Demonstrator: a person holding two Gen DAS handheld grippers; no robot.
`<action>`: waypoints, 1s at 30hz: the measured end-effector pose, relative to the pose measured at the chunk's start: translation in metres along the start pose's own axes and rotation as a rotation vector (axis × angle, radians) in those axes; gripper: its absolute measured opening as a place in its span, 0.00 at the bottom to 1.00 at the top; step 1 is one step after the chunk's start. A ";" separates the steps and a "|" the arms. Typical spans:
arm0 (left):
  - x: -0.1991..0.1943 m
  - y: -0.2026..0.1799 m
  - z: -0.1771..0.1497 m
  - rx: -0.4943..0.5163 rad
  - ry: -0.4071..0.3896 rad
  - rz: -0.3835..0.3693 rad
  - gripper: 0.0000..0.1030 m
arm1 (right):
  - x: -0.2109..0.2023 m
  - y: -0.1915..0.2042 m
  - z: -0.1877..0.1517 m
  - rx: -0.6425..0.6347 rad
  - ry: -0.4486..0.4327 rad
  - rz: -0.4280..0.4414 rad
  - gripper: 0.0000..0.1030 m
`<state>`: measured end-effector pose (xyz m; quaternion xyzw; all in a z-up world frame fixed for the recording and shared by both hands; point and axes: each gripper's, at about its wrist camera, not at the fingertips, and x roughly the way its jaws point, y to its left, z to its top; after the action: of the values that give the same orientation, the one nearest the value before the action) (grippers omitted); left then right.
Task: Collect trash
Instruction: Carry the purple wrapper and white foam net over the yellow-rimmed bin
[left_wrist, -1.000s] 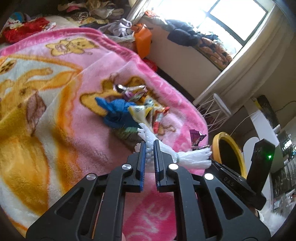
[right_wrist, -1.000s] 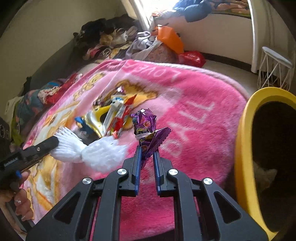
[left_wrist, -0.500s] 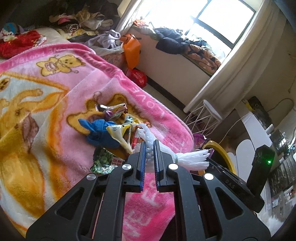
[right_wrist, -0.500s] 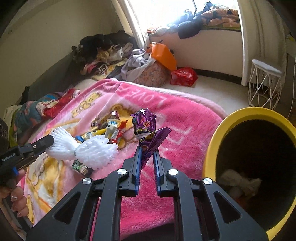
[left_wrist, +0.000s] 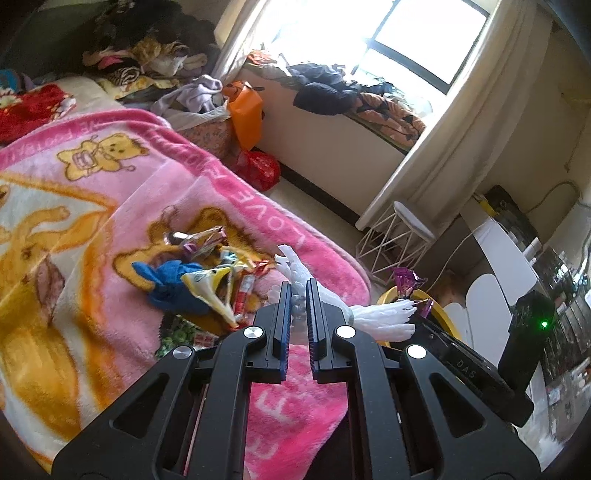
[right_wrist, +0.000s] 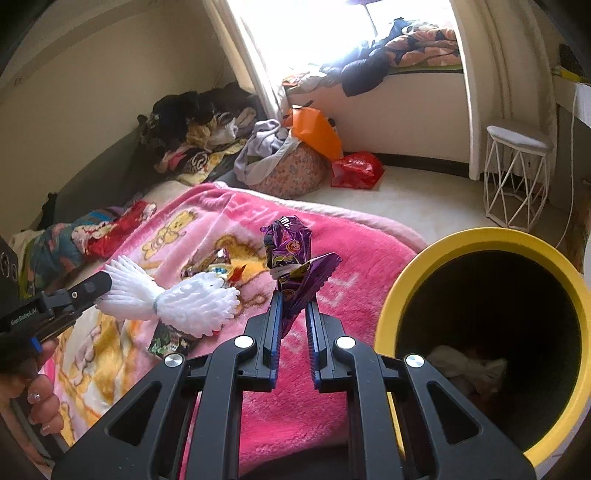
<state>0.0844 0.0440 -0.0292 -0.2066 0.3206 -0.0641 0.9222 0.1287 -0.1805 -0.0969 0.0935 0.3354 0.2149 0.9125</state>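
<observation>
The right gripper (right_wrist: 292, 314), jaws clamped on the purple wrapper (right_wrist: 291, 266), has the yellow bin (right_wrist: 413, 266) at lower right; left gripper (left_wrist: 296, 310) jaws pinch the white foam net (left_wrist: 380, 319).

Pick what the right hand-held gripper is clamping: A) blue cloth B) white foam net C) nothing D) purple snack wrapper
D: in the right wrist view the right hand-held gripper is shut on the purple snack wrapper, beside the yellow bin; the white foam net is in the left hand-held gripper.
</observation>
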 end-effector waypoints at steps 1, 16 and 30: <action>0.000 -0.002 0.000 0.006 -0.001 -0.002 0.05 | -0.002 -0.002 0.001 0.005 -0.003 -0.002 0.12; 0.008 -0.044 0.003 0.087 -0.016 -0.048 0.05 | -0.032 -0.040 0.004 0.094 -0.068 -0.057 0.12; 0.013 -0.068 0.004 0.138 -0.019 -0.067 0.05 | -0.060 -0.067 0.005 0.138 -0.130 -0.116 0.12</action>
<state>0.0981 -0.0194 -0.0050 -0.1539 0.2993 -0.1150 0.9346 0.1135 -0.2676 -0.0801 0.1504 0.2944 0.1315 0.9346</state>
